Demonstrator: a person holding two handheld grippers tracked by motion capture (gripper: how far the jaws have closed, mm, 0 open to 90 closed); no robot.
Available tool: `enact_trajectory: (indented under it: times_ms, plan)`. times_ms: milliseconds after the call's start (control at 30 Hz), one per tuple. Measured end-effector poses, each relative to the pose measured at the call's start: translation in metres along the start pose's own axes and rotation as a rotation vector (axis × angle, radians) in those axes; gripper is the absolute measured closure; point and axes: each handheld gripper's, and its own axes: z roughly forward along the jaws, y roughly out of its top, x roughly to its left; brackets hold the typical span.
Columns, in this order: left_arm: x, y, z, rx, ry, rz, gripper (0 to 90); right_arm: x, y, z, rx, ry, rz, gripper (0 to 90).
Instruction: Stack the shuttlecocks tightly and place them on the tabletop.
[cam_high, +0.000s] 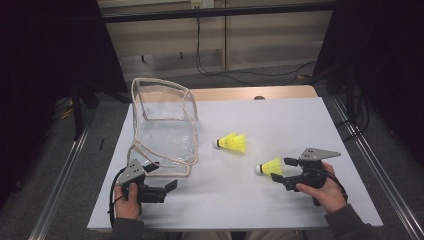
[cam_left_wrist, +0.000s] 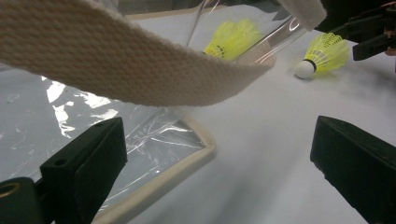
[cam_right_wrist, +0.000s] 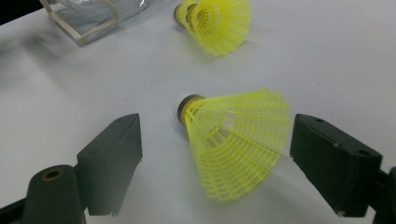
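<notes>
Two yellow shuttlecocks lie on the white board (cam_high: 285, 112). The nearer shuttlecock (cam_high: 270, 167) (cam_right_wrist: 238, 140) lies with its skirt between the jaws of my right gripper (cam_high: 283, 169) (cam_right_wrist: 215, 158), which stand open on either side of it; the left jaw is clearly apart from it. The farther shuttlecock (cam_high: 234, 143) (cam_right_wrist: 215, 21) rests mid-table. A clear plastic bag (cam_high: 162, 125) (cam_left_wrist: 70, 116) with beige trim stands at the left. My left gripper (cam_high: 162, 175) (cam_left_wrist: 215, 154) is open at the bag's near corner, under a beige strap (cam_left_wrist: 140, 70), gripping nothing.
Bare wood of the table (cam_high: 240, 93) shows beyond the board's far edge. Cables (cam_high: 235, 72) trail on the floor behind. Metal rails (cam_high: 365, 150) run along both sides. In the left gripper view, the right gripper (cam_left_wrist: 373, 32) shows at top right.
</notes>
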Motion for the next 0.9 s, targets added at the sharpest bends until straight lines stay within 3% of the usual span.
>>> enact_trajectory:
  times_ms: [700, 900]
  plan:
    - [0.0003, -0.0002, -0.0013, 0.003, 0.003, 0.002, 3.7, 0.002, -0.0027, 0.0081, 0.012, 0.015, 0.007, 12.5]
    - [0.0003, -0.0003, -0.0015, 0.003, 0.004, 0.001, 3.6, 0.0028, -0.0034, 0.0099, 0.024, 0.018, 0.002, 16.5]
